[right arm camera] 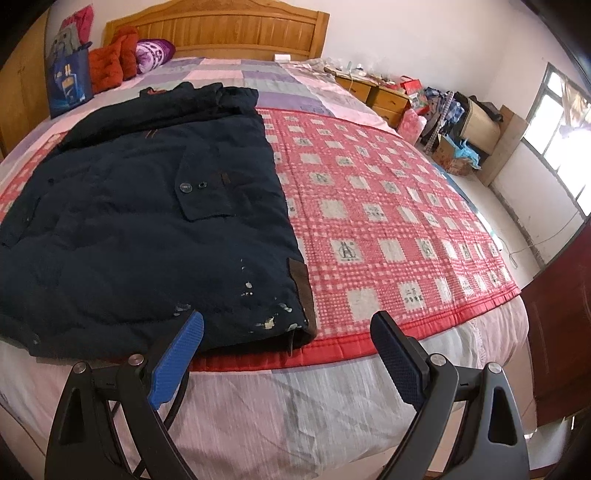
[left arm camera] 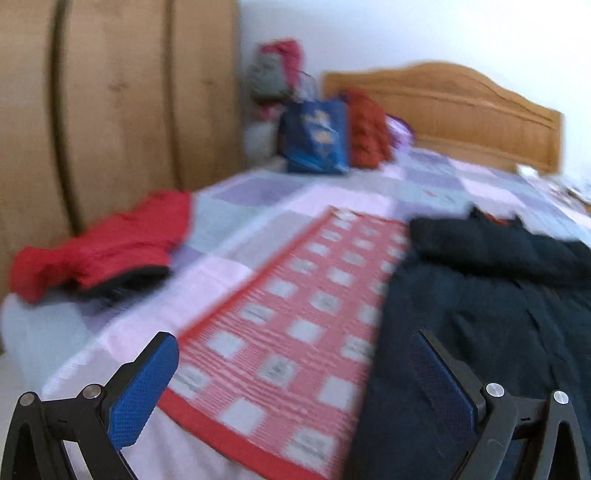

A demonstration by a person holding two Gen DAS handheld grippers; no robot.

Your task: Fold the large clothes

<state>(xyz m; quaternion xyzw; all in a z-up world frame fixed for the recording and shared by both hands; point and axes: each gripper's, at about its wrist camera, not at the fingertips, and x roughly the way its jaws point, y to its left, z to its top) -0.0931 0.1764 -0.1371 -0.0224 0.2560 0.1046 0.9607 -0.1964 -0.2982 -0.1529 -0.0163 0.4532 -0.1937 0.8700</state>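
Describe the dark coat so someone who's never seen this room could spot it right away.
Start at the wooden headboard and come down the bed to the red checked blanket. The dark navy coat lies flat on its left part, reaching the foot edge. Unlike the red jacket nearby, it has a buttoned pocket flap and pale paint flecks near the hem.

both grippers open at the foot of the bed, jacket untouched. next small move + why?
Probably ease the right gripper forward and close on the dark navy jacket at its near hem corner. Both grippers, including the left gripper, are open and hold nothing; the jacket lies flat on the red checked blanket, and that corner sits just ahead of the right fingertips.
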